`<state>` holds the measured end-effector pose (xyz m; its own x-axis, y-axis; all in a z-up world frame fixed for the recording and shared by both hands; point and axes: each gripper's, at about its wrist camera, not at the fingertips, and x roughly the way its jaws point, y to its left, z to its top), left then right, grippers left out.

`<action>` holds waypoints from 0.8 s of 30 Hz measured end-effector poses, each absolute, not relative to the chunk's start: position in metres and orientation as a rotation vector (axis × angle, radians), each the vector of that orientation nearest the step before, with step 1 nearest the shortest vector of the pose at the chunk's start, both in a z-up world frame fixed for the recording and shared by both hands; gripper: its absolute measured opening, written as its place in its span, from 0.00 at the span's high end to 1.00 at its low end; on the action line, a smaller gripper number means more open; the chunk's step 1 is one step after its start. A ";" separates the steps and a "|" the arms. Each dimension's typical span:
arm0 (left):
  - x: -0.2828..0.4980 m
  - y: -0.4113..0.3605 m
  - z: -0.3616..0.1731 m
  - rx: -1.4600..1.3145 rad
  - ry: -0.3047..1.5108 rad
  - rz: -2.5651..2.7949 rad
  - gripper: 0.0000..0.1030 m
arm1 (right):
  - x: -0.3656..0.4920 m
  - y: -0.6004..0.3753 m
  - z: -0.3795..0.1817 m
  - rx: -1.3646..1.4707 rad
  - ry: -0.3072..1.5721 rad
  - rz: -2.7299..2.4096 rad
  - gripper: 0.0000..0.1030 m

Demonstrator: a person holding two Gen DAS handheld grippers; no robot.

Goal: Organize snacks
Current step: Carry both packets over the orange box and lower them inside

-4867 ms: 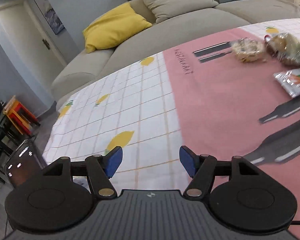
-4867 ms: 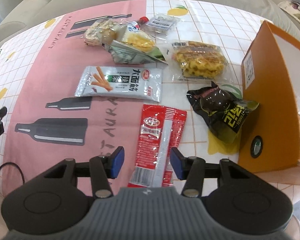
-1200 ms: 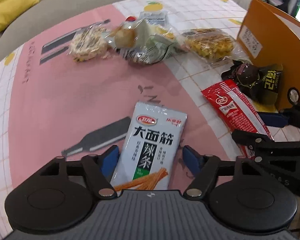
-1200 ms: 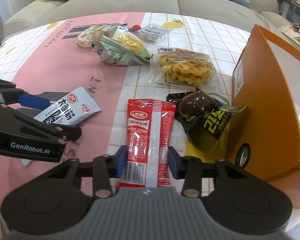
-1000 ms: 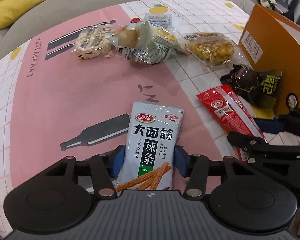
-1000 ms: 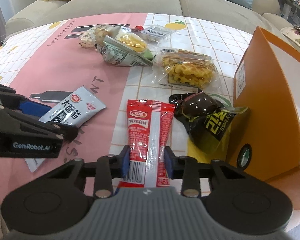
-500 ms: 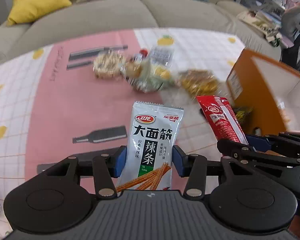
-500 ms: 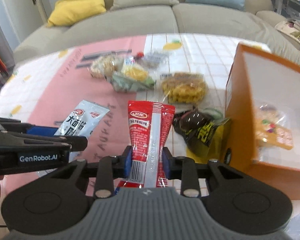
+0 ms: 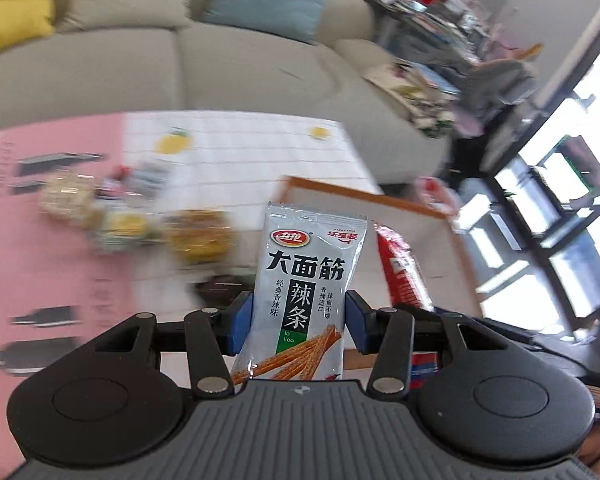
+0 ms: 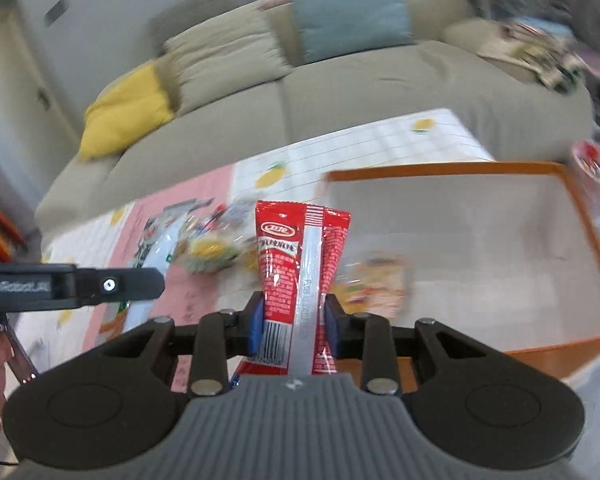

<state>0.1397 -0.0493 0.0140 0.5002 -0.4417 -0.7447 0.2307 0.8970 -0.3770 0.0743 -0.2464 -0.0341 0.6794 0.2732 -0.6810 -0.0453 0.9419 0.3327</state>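
My left gripper (image 9: 298, 326) is shut on a grey spicy-strip packet (image 9: 306, 292) and holds it upright in the air. In the right wrist view, my right gripper (image 10: 293, 328) is shut on a red snack packet (image 10: 300, 264), lifted in front of the open orange box (image 10: 588, 240). That box has a white inside with one snack bag (image 10: 376, 284) lying in it. The red packet (image 9: 404, 276) also shows to the right of the grey one, over the orange box (image 9: 364, 194). The left gripper body (image 10: 68, 286) reaches in from the left edge.
Several blurred snack bags (image 9: 132, 220) lie on the pink and white tablecloth (image 9: 40, 248) to the left of the box. A beige sofa (image 10: 340, 92) with yellow and blue cushions runs behind the table. Cluttered shelves (image 9: 440, 20) and a window stand at the right.
Both grippers have risen off the table with their packets and swung right toward the orange box. The box's white inside now fills the right wrist view.
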 end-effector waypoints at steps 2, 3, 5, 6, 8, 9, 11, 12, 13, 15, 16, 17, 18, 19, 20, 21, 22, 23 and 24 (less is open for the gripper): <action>0.153 -0.079 0.014 -0.231 0.985 -0.451 0.46 | 0.076 -0.279 -0.030 0.353 0.824 0.161 0.72; 0.158 -0.094 0.011 -0.220 0.993 -0.465 0.46 | 0.077 -0.293 -0.029 0.379 0.831 0.151 0.72; 0.172 -0.117 0.003 -0.234 1.032 -0.496 0.46 | 0.083 -0.320 -0.031 0.403 0.856 0.123 0.72; 0.182 -0.130 -0.003 -0.256 1.063 -0.516 0.46 | 0.086 -0.331 -0.032 0.405 0.869 0.096 0.72; 0.194 -0.147 -0.014 -0.285 1.108 -0.537 0.46 | 0.095 -0.346 -0.037 0.398 0.891 0.069 0.72; 0.200 -0.158 -0.021 -0.286 1.124 -0.544 0.46 | 0.097 -0.353 -0.039 0.403 0.901 0.059 0.72; 0.210 -0.173 -0.032 -0.258 1.149 -0.541 0.46 | 0.105 -0.368 -0.045 0.416 0.926 0.038 0.72; 0.216 -0.180 -0.040 -0.253 1.172 -0.528 0.46 | 0.109 -0.374 -0.048 0.424 0.936 0.035 0.72; 0.223 -0.184 -0.050 -0.262 1.206 -0.509 0.46 | 0.116 -0.377 -0.053 0.431 0.952 0.033 0.72; 0.232 -0.191 -0.068 -0.260 1.260 -0.476 0.46 | 0.125 -0.384 -0.064 0.440 0.994 0.023 0.72; 0.234 -0.196 -0.075 -0.238 1.278 -0.467 0.46 | 0.133 -0.386 -0.071 0.439 1.022 0.018 0.72; 0.236 -0.201 -0.082 -0.206 1.294 -0.458 0.46 | 0.139 -0.388 -0.078 0.436 1.046 0.019 0.72; 0.236 -0.204 -0.087 -0.187 1.306 -0.445 0.46 | 0.144 -0.389 -0.084 0.431 1.070 0.017 0.71; 0.238 -0.206 -0.092 -0.183 1.319 -0.433 0.46 | 0.148 -0.391 -0.088 0.426 1.086 0.018 0.71; 0.239 -0.207 -0.098 -0.185 1.333 -0.421 0.46 | 0.153 -0.390 -0.094 0.419 1.107 0.028 0.71; 0.241 -0.208 -0.102 -0.191 1.350 -0.411 0.46 | 0.155 -0.389 -0.098 0.412 1.124 0.035 0.71; 0.244 -0.208 -0.107 -0.196 1.364 -0.397 0.46 | 0.159 -0.388 -0.102 0.402 1.141 0.034 0.71; 0.246 -0.208 -0.111 -0.197 1.372 -0.387 0.46 | 0.164 -0.387 -0.107 0.388 1.167 0.030 0.71; 0.248 -0.209 -0.113 -0.197 1.378 -0.384 0.46 | 0.169 -0.386 -0.112 0.375 1.193 0.027 0.71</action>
